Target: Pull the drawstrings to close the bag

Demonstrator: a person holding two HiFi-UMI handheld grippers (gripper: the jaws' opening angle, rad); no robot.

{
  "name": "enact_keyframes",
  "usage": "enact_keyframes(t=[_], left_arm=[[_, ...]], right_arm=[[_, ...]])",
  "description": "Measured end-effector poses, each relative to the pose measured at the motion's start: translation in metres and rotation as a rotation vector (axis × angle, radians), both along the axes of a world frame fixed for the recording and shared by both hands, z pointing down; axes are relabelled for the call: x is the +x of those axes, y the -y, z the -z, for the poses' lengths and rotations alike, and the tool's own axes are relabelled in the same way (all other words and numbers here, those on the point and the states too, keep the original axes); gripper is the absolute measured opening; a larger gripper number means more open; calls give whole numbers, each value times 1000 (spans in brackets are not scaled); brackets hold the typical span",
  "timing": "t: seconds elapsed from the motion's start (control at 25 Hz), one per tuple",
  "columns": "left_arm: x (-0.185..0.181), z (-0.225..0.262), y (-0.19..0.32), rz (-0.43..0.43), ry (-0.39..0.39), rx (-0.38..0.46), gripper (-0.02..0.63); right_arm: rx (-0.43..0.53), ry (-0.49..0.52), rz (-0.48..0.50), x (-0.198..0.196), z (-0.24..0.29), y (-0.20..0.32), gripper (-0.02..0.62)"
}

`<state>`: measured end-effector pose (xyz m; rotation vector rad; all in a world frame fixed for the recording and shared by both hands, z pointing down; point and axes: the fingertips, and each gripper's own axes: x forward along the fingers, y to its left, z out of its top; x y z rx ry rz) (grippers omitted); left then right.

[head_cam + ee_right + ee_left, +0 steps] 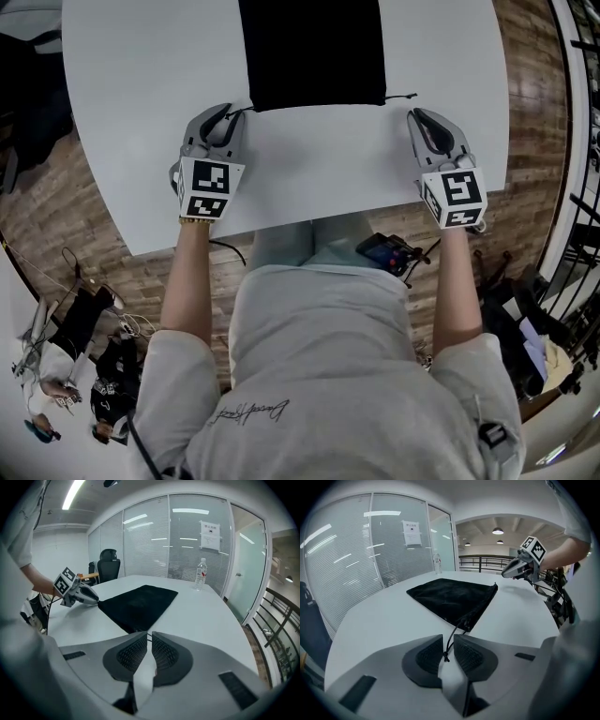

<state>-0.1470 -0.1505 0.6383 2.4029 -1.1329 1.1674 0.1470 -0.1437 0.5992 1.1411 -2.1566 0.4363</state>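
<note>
- The black drawstring bag (pixel 312 52) lay flat on the white table (pixel 141 112), centred in front of the person. Its near edge sat between the 2 grippers and just beyond their tips.
- The left gripper (pixel 228 114) sat just beside the bag's near left corner. The right gripper (pixel 415 114) sat near the near right corner, slightly outside it.
- The left gripper's jaws were pressed together on the left drawstring (pixel 451 640), which ran from the bag's corner down into the narrow gap between them. A small knot (pixel 446 657) on that cord sat low between the ribbed pads.
- The right gripper's jaws were likewise pressed close, and a thin bit of the right drawstring (pixel 401 97) showed pinched at their tips in the right gripper view. In the head view that cord stuck out sideways from the bag's corner toward the gripper.
- The bag's long axis ran straight away from the person, and its far end was cut off by the top of the head view.
- The bag's mouth, with its 2 cords, faced the person, and that near edge lay straight across.
- A water bottle (pixel 201 573) stood upright on the table well beyond the bag.
</note>
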Motion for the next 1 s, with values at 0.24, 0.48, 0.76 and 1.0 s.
enact_keyframes(t=[0.24, 0.48, 0.76, 1.0], left_arm=[[0, -6, -3, 12, -39, -15, 19], [-4, -6, -1, 53, -86, -37, 15], [-4, -4, 3, 81, -110, -40, 15], [-4, -1, 5, 94, -119, -37, 15]], right_arm=[[-4, -73, 34, 2, -14, 2, 85], [-5, -144, 132, -8, -28, 15, 128], [10, -193, 251, -19, -41, 23, 137], [-27, -155, 365, -33, -41, 22, 141]])
